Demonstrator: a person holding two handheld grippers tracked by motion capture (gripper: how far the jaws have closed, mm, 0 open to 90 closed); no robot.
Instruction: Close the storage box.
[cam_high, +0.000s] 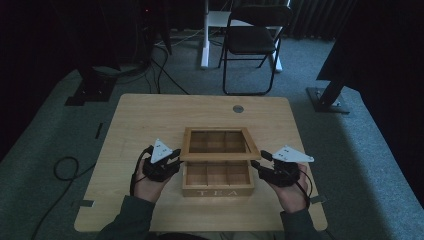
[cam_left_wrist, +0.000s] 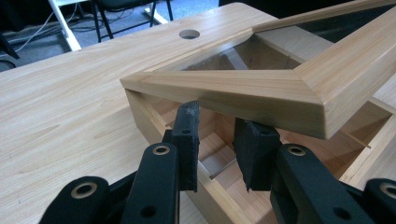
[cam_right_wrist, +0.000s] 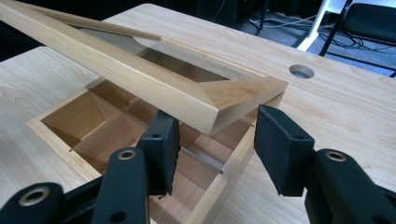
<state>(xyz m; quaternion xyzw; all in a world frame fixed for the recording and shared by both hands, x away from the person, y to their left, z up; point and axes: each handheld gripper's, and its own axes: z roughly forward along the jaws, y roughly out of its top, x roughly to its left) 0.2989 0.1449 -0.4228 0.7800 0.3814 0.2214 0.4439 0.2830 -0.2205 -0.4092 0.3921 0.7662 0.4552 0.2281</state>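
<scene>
The tea box (cam_high: 218, 180) sits mid-table (cam_high: 140, 120), its framed lid (cam_high: 220, 142) part-raised. The left gripper (cam_high: 176, 159) and right gripper (cam_high: 256, 164), both unclenched, flank the lid's front corners, probably to support it evenly.

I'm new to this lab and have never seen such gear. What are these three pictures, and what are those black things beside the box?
A person sits at a light wooden table and holds a black two-jaw gripper in each hand: the left gripper and the right gripper. One picture comes from a camera above, looking down. The other two come from cameras riding on the grippers, looking along their jaws. On the table stands a wooden tea box with compartments, marked TEA. Its wooden-framed lid with a clear pane is partly raised. Both grippers are open, jaws under the lid's front corners, gripping nothing. Behind stands a black folding chair.
</scene>
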